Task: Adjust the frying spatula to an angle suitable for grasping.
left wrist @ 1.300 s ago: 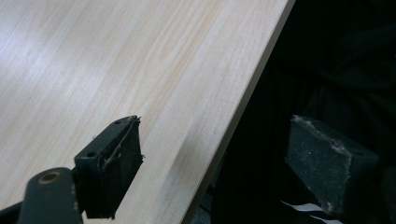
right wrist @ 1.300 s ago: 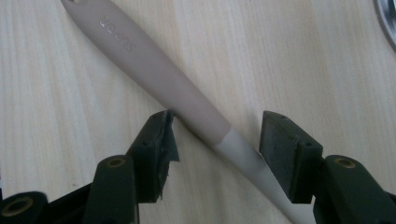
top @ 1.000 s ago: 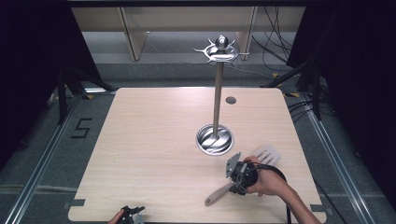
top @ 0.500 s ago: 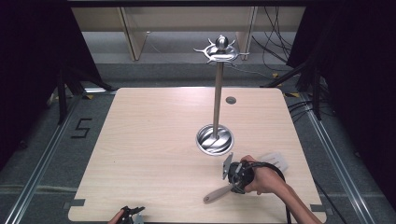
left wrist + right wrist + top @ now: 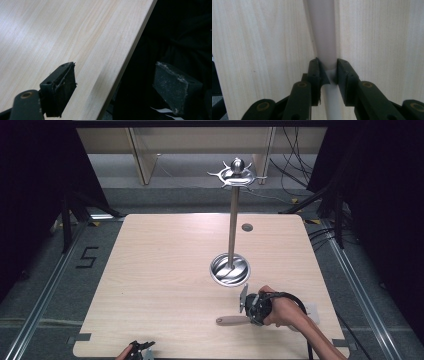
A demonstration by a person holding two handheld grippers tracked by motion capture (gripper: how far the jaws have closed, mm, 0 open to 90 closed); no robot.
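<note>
The pale utensil handle lies flat on the wooden surface, at five o'clock from the metal stand's base. The right gripper has just been closing its jaws and now pinches the handle between them. The left gripper, at the surface's seven-o'clock edge, has its jaws spread.

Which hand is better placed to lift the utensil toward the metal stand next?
Right. The right gripper is already shut on the utensil handle, just in front of the stand. The left gripper is open, empty, at the table edge.
</note>
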